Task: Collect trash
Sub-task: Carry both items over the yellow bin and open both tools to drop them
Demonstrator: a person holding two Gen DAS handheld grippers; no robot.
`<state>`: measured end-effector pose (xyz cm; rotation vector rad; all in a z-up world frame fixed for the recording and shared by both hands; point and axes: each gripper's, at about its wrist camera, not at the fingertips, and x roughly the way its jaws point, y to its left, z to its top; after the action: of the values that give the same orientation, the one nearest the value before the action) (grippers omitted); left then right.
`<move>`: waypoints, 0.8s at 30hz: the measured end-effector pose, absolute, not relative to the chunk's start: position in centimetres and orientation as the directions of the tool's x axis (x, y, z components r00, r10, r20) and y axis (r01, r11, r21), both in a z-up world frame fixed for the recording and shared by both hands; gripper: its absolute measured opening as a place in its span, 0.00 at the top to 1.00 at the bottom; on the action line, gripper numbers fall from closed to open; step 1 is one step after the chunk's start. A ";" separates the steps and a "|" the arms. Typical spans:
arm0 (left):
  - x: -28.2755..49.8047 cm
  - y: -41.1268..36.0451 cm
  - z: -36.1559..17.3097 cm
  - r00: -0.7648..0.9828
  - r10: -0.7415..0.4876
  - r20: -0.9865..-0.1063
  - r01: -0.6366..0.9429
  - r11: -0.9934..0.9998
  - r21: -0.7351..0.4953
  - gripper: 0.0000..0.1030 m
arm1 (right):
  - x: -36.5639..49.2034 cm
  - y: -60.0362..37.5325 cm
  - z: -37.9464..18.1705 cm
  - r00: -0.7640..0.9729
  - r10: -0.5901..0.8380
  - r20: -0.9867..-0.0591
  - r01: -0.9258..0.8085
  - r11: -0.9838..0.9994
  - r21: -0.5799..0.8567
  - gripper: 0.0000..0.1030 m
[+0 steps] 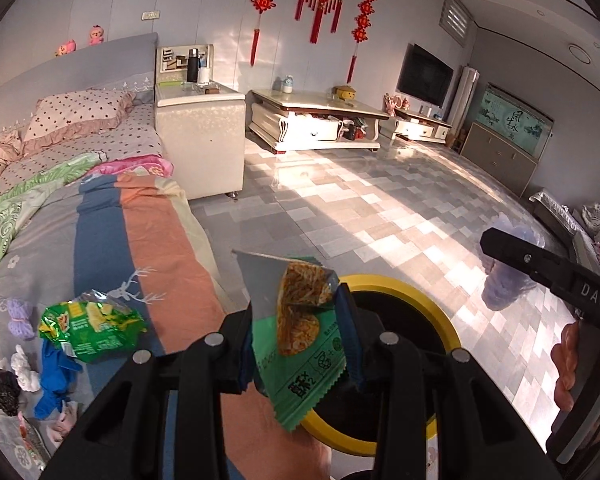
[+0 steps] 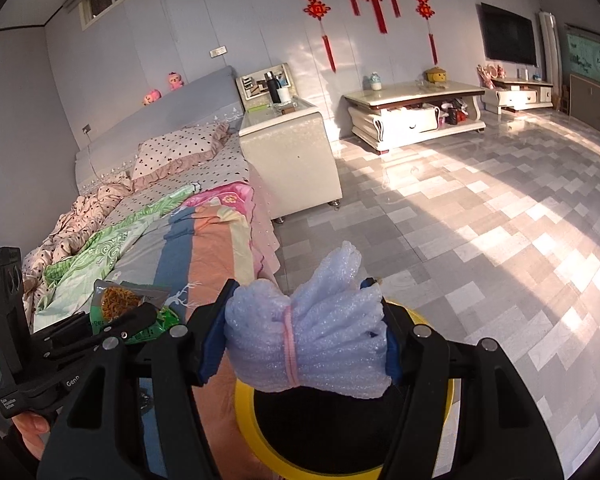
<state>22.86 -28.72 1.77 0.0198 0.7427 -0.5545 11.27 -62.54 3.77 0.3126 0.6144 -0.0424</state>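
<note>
My left gripper [image 1: 298, 332] is shut on a green noodle snack wrapper [image 1: 300, 320], held at the left rim of a yellow-rimmed black bin [image 1: 440, 320] on the floor beside the bed. My right gripper [image 2: 300, 340] is shut on a pale blue foam bundle [image 2: 312, 344] tied with a pink band, held just above the same bin [image 2: 244, 404]. The right gripper [image 1: 548, 268] and its foam bundle [image 1: 504, 280] show at the right in the left wrist view. The left gripper [image 2: 112, 320] with its wrapper [image 2: 120, 300] shows at the left in the right wrist view.
A second green snack bag [image 1: 92, 328] lies on the striped bedspread [image 1: 160, 280], with a purple yarn bundle [image 1: 18, 312], a blue cloth [image 1: 54, 376], white and dark crumpled scraps [image 1: 8, 380] nearby. A white nightstand [image 1: 200, 140] and a low table [image 1: 320, 120] stand beyond, across the tiled floor [image 1: 360, 208].
</note>
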 end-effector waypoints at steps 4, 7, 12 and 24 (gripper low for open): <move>23.4 -30.9 -0.8 0.548 -0.496 -0.673 0.506 0.838 -0.205 0.67 | 11.5 -64.4 0.6 0.794 0.042 -0.606 0.176 0.939 0.296 0.43; 23.6 -32.2 -2.7 0.507 -0.511 -0.694 0.518 0.825 -0.228 0.67 | 12.0 -65.8 -1.8 0.772 0.038 -0.634 0.211 0.927 0.311 0.42; 23.8 -33.6 -4.8 0.462 -0.525 -0.715 0.531 0.810 -0.251 0.65 | 12.4 -67.3 -5.1 0.742 0.027 -0.670 0.257 0.911 0.321 0.42; 23.8 -32.9 -5.4 0.456 -0.539 -0.709 0.512 0.810 -0.286 0.36 | 11.7 -67.8 -5.4 0.739 -0.042 -0.672 0.327 0.895 0.304 0.28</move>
<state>23.80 -32.85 -5.37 -0.0334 0.8858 -0.6478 11.73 -67.78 -5.36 0.4248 0.7148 -0.2094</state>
